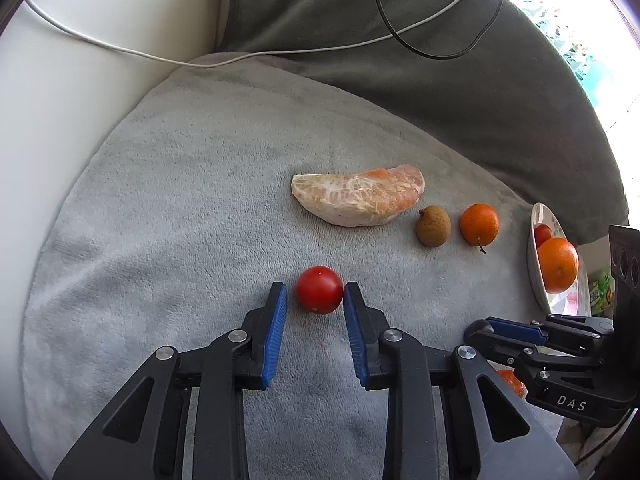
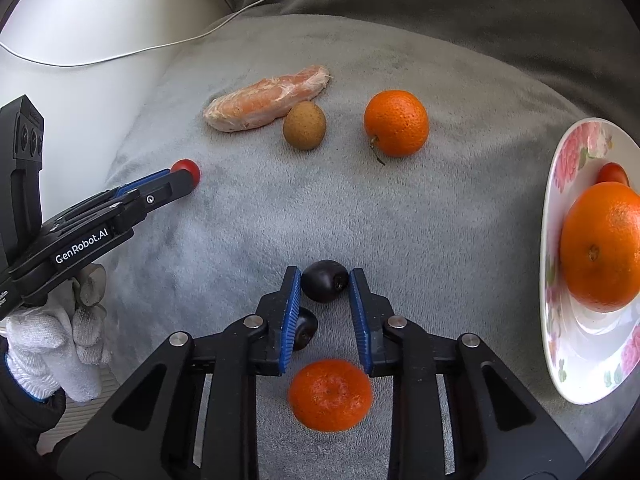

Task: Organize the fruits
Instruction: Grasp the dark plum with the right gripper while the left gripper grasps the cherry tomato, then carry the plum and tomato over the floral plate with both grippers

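My left gripper (image 1: 315, 294) is open, its blue pads on either side of a red tomato (image 1: 319, 289) on the grey blanket; the right pad touches it. My right gripper (image 2: 325, 282) is open around a dark plum (image 2: 324, 280); a second dark plum (image 2: 305, 328) lies by its left finger and a mandarin (image 2: 330, 395) lies under the jaws. Farther off lie a peeled pomelo segment (image 1: 358, 199), a brown longan-like fruit (image 1: 433, 226) and a small orange (image 1: 479, 224). A flowered plate (image 2: 576, 360) at the right holds a big orange (image 2: 604, 246) and a red tomato (image 2: 612, 174).
The grey blanket (image 1: 180, 200) covers a cushion beside a white armrest (image 1: 60, 100). White cable (image 1: 120, 50) and black cable (image 1: 400, 36) run across the darker back cushion. The plate sits at the blanket's right edge.
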